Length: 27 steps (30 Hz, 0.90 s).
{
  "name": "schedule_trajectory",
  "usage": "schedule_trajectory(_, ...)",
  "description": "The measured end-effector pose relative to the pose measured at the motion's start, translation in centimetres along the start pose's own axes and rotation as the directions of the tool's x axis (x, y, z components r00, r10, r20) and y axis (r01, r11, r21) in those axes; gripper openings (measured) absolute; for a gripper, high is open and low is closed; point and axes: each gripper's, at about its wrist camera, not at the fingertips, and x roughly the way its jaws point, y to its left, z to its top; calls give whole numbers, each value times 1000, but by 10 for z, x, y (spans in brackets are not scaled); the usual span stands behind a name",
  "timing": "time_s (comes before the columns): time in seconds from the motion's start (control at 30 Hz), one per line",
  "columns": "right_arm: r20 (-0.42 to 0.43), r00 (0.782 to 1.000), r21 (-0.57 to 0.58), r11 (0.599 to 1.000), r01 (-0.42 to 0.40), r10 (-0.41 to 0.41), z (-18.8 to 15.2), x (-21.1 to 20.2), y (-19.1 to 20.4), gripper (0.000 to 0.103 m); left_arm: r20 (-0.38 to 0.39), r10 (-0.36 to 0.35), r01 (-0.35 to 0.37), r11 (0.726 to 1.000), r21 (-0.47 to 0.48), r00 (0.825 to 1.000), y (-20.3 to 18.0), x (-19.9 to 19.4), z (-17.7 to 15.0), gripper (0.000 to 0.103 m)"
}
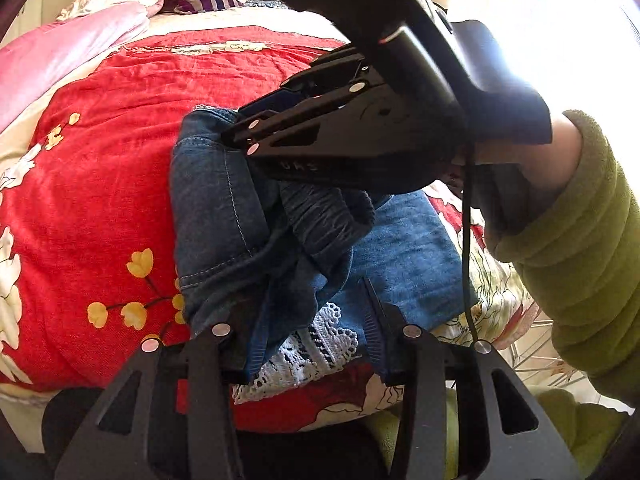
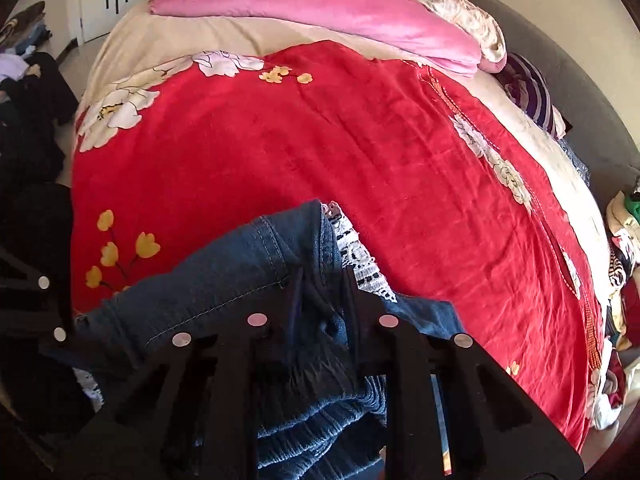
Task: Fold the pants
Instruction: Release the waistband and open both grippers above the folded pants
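Blue denim pants (image 1: 216,208) lie bunched on a red flowered bed cover (image 1: 100,184), with white lace trim (image 1: 316,344) showing at their near edge. My left gripper (image 1: 312,336) is at the bottom of the left wrist view. A fold of denim and the lace sit between its fingers, which are closed on the cloth. My right gripper (image 1: 236,132) reaches in from the upper right onto the far end of the pants. In the right wrist view it (image 2: 324,300) pinches a ridge of the denim pants (image 2: 224,280), jaws narrow, beside the lace (image 2: 360,256).
A pink quilt (image 2: 312,8) and a purple striped cushion (image 2: 536,100) lie at the head of the bed. Piled clothes (image 2: 620,260) sit off its right side, dark clothes (image 2: 32,92) on the floor at left. A green sleeve (image 1: 580,240) holds the right gripper.
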Motion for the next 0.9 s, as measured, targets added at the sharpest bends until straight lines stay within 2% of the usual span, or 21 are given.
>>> schedule_trajectory(0.33,7,999,-10,999,32,-32,3,-3,2,15,0,-3,3,1000,-5,1000,1,-1,0,40)
schedule_trajectory(0.47,19,998,-10,999,52,-52,3,-11,4,20,3,-7,7,1000,-10,1000,2,-1,1,41)
schedule_trajectory(0.53,28,998,-4,998,63,-63,3,-16,3,26,7,-9,9,1000,-11,1000,2,-3,1,41)
schedule_trajectory(0.9,81,989,27,993,119,-120,3,-46,-5,39,39,-13,12,1000,7,999,-7,-24,-2,41)
